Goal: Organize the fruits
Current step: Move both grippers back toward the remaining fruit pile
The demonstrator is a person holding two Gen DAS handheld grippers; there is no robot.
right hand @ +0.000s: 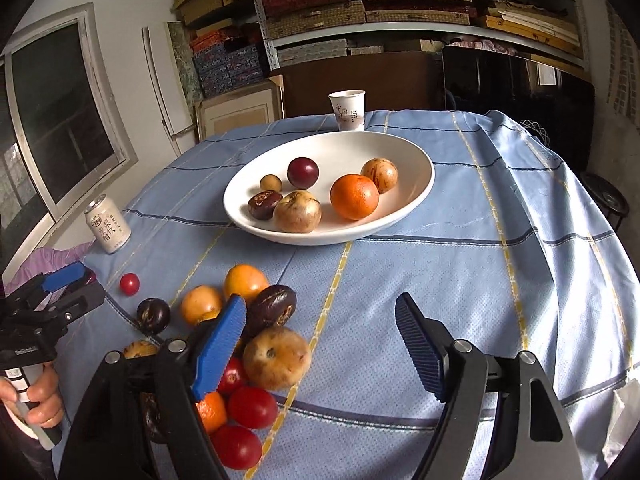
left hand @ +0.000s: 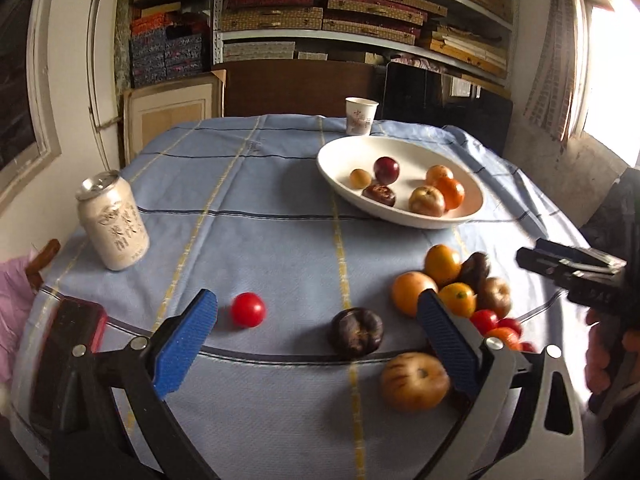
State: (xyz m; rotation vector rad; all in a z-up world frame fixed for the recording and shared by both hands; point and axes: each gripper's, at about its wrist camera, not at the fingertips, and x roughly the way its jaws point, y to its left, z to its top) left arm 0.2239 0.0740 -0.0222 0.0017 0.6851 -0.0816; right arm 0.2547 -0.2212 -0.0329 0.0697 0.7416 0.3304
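A white oval bowl (left hand: 400, 222) (right hand: 328, 239) sits far on the blue checked cloth and holds several fruits, among them an orange (right hand: 354, 197) and a dark plum (right hand: 303, 173). A loose pile of fruits (left hand: 452, 280) (right hand: 256, 344) lies near the front: oranges, brown pears, dark plums, red tomatoes. My left gripper (left hand: 318, 306) is open and wide above the cloth, with a lone red tomato (left hand: 248, 309) and a dark fruit (left hand: 356, 333) lying beyond its blue pads, untouched. My right gripper (right hand: 320, 308) is open and empty, its left pad beside the pile.
A pale drink can (left hand: 114, 226) (right hand: 107, 224) stands at the left. A paper cup (left hand: 360, 116) (right hand: 347, 111) stands behind the bowl. A red and black object (left hand: 76, 332) lies at the near left edge. Shelves of boxes fill the back wall.
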